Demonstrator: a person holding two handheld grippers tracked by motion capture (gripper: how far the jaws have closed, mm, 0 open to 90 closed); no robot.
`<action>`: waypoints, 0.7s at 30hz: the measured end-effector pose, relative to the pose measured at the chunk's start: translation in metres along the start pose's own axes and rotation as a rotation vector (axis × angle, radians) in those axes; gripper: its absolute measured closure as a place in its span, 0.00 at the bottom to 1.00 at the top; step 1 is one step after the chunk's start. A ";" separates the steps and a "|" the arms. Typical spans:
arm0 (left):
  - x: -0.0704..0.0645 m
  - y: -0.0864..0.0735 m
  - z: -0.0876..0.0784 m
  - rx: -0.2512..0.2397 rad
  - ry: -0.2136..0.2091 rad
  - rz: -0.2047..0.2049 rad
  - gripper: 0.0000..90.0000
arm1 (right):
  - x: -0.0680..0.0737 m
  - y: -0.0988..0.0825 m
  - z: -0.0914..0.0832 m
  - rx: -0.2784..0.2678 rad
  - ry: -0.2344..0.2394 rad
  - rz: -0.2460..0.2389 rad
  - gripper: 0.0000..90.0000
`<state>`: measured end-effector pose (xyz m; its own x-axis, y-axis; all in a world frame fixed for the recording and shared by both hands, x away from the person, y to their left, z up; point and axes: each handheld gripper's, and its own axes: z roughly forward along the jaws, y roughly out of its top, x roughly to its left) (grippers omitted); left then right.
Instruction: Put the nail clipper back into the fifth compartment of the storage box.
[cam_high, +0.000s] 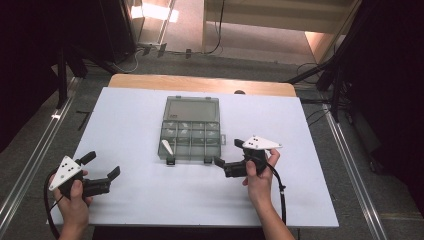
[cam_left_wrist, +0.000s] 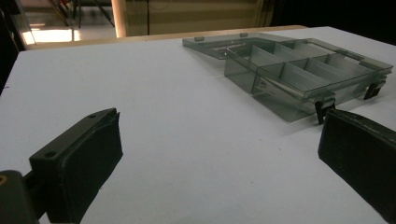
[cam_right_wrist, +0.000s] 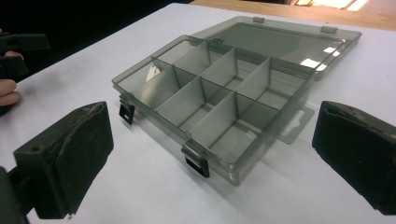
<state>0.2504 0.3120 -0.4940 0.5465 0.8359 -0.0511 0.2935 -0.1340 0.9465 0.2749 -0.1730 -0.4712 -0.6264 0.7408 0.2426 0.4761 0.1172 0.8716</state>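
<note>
Nearest the person, the left tool (cam_high: 103, 166) and right tool (cam_high: 227, 153) both rest over the white bench (cam_high: 125, 200) with jaws spread wide, holding nothing. Beyond them the smoky compartment box (cam_high: 190, 135) lies mid-bench, its lid (cam_high: 192, 108) folded back flat. A pale sliver (cam_high: 166, 147), perhaps a loose divider, leans in its front-left compartment, too small to identify.

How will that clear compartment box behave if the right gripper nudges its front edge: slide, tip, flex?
The compartment box looks thin-walled plastic, its cells mostly bare, so probably light: likely to slide on the smooth white table rather than tip, since it sits low and flat. Its open lid lies back behind it and may drag or flap. The right gripper stands open beside it.
</note>
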 end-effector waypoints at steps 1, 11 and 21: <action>0.000 0.000 0.000 0.001 0.001 0.000 0.00 | -0.001 -0.001 -0.002 -0.001 -0.003 0.000 0.00; 0.000 0.000 0.000 -0.002 0.003 0.000 0.00 | -0.014 -0.013 -0.029 -0.039 -0.032 0.015 0.00; -0.001 0.000 0.000 -0.001 0.007 0.000 0.00 | -0.029 -0.029 -0.059 -0.052 -0.081 0.013 0.00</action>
<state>0.2498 0.3117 -0.4942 0.5412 0.8394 -0.0491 0.2932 -0.1336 0.9467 0.2433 -0.2371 -0.4785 -0.5676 0.7931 0.2210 0.4502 0.0742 0.8899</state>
